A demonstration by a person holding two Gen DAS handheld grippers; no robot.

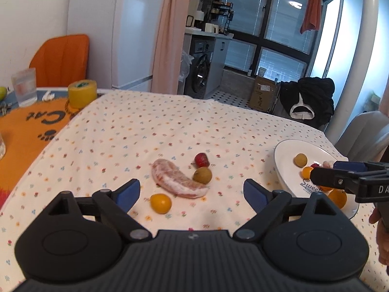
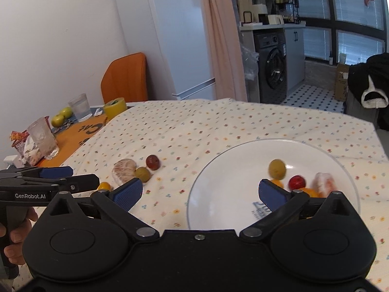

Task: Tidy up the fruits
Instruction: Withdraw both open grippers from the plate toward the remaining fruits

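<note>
On the flowered cloth lie a peeled pomelo segment, a red fruit, a brown-green round fruit and a small orange fruit. My left gripper hovers open just short of them, empty. At the right stands a white plate holding a brown-green fruit, a red fruit, orange fruits and a pale pomelo piece. My right gripper is open over the plate's near rim, empty. The same loose fruits appear left of the plate, among them the pomelo segment.
An orange mat at the left carries a yellow tape roll, drinking glasses and green apples. An orange chair stands behind the table. A hand holds the left gripper's handle.
</note>
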